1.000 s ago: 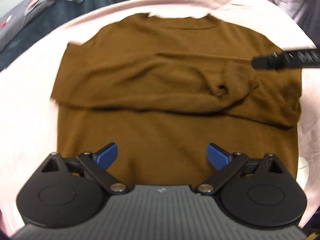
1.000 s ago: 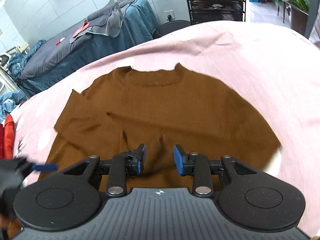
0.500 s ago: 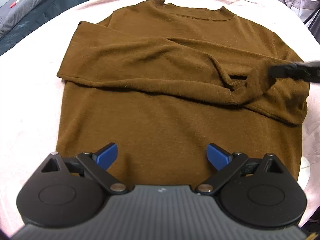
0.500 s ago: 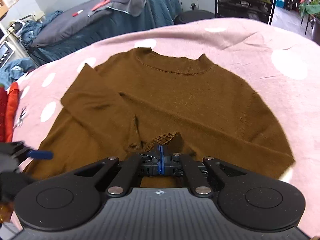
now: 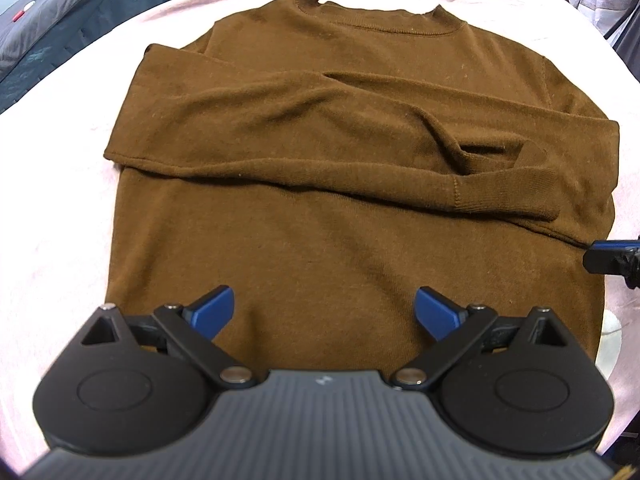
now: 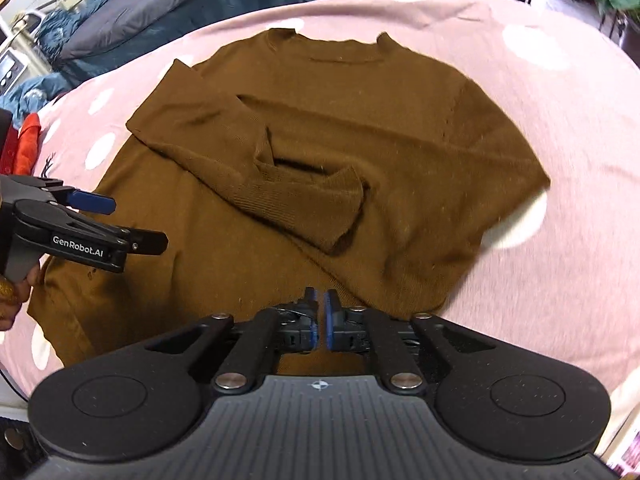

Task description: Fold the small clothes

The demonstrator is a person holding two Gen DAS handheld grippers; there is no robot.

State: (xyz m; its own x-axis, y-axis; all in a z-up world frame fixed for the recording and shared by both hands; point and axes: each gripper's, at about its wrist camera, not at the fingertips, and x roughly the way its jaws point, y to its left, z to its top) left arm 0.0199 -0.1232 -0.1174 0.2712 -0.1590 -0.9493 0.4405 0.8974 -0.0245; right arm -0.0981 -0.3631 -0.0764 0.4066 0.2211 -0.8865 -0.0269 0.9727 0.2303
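**Sleeve dropped, right hand-held gripper backing off**

Right hand-held gripper (image 6: 320, 312): jaws opening, only a narrow slit between the pads, nothing in it. Half a second ago it was pinched on the sleeve cuff; that cuff (image 6: 340, 208) is now free and lies on the sweater body, just beyond the pads. Since then the gripper has pulled back toward the sweater's hem.

Left hand-held gripper (image 5: 324, 312): jaws spread wide, empty, hovering over the lower body of the sweater near the hem. No real move in the last second.

Brown sweater (image 5: 340, 240): flat on the pink polka-dot bed cover (image 6: 560, 92), collar at the far end. One sleeve (image 5: 320, 136) runs across the chest from the sweater's left edge, cuff ending near its right edge. The other sleeve is folded in under it. There's a small pucker where the top sleeve bunches ahead of the cuff.

Read: both sleeves are in, so the sleeve stage looks done. Likely next is the hem-to-collar fold; both grippers are already at the hem end. The pucker may leave a lump if it isn't smoothed first.
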